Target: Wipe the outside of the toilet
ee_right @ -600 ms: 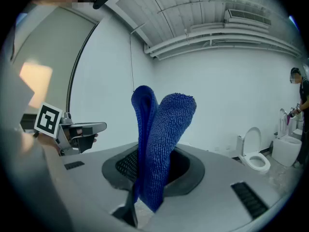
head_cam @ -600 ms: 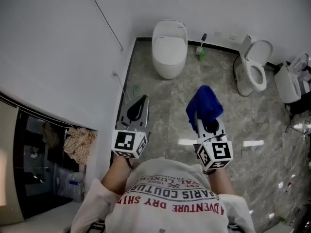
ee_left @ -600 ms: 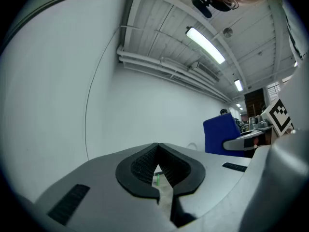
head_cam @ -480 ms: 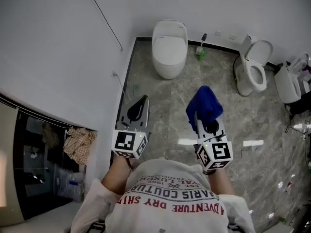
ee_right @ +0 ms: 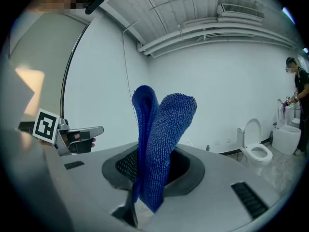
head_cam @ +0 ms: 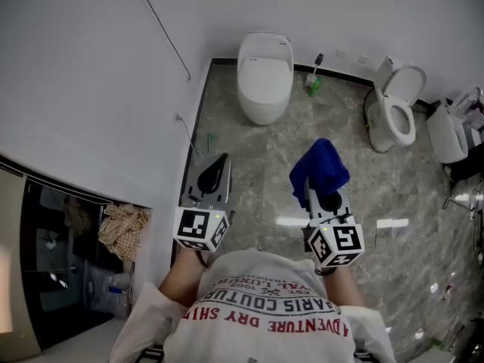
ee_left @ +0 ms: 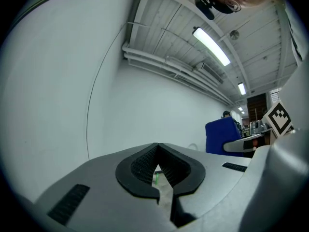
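Head view: we stand well apart from two toilets, a closed toilet (head_cam: 264,74) by the wall and an open-lidded toilet (head_cam: 397,110) further right, left gripper (head_cam: 217,161) and right gripper (head_cam: 316,190) raised.

Left gripper view: its jaws meet, empty.

Right gripper view: jaws pinch our one blue cloth (ee_right: 159,139); we judge we must step close and press it flat on porcelain.
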Demonstrator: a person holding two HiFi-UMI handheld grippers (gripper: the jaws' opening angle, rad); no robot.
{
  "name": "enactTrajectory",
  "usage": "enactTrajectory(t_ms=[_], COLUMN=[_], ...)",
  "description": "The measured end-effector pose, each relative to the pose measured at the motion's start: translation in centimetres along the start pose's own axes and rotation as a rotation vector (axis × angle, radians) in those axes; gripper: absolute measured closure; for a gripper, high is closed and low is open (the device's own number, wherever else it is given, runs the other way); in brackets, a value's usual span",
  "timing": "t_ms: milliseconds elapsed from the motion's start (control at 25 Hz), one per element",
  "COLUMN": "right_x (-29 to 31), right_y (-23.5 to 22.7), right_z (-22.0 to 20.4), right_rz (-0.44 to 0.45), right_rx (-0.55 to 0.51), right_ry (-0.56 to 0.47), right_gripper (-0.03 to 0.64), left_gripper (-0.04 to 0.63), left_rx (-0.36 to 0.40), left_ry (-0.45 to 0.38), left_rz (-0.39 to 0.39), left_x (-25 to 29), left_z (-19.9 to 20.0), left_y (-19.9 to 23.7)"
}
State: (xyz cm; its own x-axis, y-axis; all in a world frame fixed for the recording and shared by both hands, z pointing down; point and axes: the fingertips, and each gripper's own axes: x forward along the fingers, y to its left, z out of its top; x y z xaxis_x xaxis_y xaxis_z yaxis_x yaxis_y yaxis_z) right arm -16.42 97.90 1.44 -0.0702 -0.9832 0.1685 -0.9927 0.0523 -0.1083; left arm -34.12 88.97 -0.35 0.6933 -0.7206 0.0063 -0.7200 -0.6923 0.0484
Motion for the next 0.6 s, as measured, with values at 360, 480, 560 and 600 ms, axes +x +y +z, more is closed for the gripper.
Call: enactTrajectory(t_ms=[360,480,560,600], right_x=[4.2,6.3,8.3,9.5], right_y=[0.1,-0.6,-1.5,-2.1], right_z=[-1.2,-1.3,-1.2,-1.2], right_rz=[-0.009,0.007,0.022,0.031], right_rx=[0.032,0.034,0.03,0.028], right_ry=[0.031,0.045,0.049,0.05], right_gripper=[0.523,0.523,0.523,0.523], left_gripper=[0.588,0.588,0.589,0.589], left_rx=[-0.019,-0.033,-0.033,-0.031], left_ry=[0.032,0.043,0.046,0.046], left_rz=[0.012,0.024,0.038,0.047], left_x=[1.9,3.5,5.1,6.1], left_z=[-1.9,-2.5,-2.8,-3.0], left_y=[4.2,5.2,6.0,6.5])
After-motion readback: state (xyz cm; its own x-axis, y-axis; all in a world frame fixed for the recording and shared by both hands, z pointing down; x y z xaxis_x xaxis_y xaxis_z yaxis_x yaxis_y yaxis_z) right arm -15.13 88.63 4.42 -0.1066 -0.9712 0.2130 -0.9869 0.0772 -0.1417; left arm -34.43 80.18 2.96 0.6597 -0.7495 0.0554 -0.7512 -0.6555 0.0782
